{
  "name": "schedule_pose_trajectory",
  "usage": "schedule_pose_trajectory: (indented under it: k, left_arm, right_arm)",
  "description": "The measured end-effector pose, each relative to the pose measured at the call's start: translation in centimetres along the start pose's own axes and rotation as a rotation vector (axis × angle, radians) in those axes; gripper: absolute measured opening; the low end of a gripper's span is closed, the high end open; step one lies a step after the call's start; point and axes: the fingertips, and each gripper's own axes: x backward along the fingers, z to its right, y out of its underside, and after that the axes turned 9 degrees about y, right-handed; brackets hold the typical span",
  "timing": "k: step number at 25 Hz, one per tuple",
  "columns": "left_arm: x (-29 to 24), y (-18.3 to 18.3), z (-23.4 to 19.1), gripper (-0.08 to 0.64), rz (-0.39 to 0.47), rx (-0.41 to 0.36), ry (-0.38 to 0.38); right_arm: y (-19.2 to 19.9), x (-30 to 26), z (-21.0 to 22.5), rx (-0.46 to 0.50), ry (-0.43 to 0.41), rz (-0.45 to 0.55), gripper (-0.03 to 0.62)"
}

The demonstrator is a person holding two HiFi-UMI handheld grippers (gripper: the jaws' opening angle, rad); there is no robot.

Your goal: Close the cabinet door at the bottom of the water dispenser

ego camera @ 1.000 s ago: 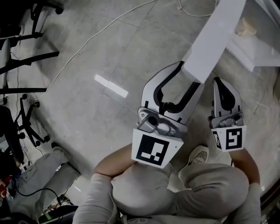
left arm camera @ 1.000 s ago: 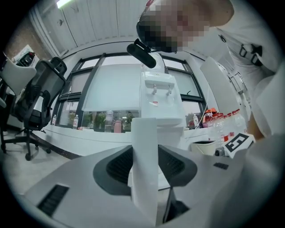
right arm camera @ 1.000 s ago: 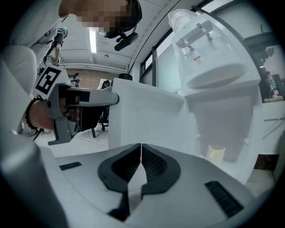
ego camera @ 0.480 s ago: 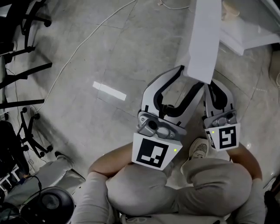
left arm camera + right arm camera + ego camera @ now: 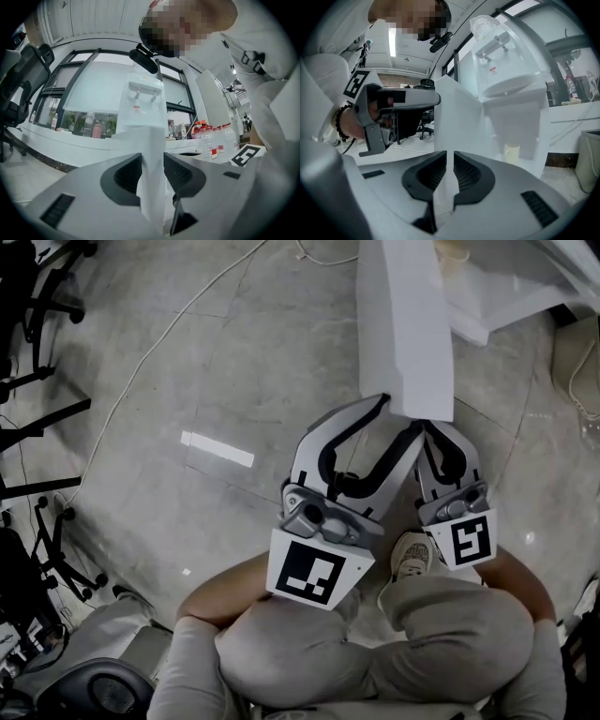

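The left gripper point(image 5: 153, 164) is seen closed on the free edge of the cabinet door point(image 5: 403, 324): its ribbed black pads lie against both faces of the panel, the jaws having just been closing. The right gripper point(image 5: 449, 164), just beside it, is held with its jaws almost together, only a narrow slit left between the pads after a slight opening, and the white panel is seen through that slit; whether it is touched cannot be told. The door is a flat, smooth, white rectangular slab with square corners. It stands swung out from the foot of the water dispenser point(image 5: 506, 61), with its free end towards the person's knees. The dispenser is a white, boxy cabinet with two taps near its top. A pale cup point(image 5: 511, 153) is seen in its open lower compartment. The floor point(image 5: 234, 362) is laid with glossy grey marbled tiles, and a thin white cable point(image 5: 141, 362) is trailed across it.
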Motion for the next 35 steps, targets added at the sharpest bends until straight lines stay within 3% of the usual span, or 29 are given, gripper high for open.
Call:
schedule_pose_trajectory:
  k: [16,31,35]
  left_arm:
    - [-3.4,0.0,3.2,0.141,0.022,0.003,0.157]
    - [-7.0,0.2,5.4,0.135,0.003,-0.002,0.327]
    - [-6.8,0.7,5.3,0.129,0.005,0.006,0.337]
  right_arm:
    - [1.7,0.2,2.5,-0.003,0.065,-0.021,0.192]
    - [0.4,-0.2,7.2,0.007,0.159,0.024,0.193]
    - [0.6,0.5,9.7,-0.020,0.211,0.027,0.178]
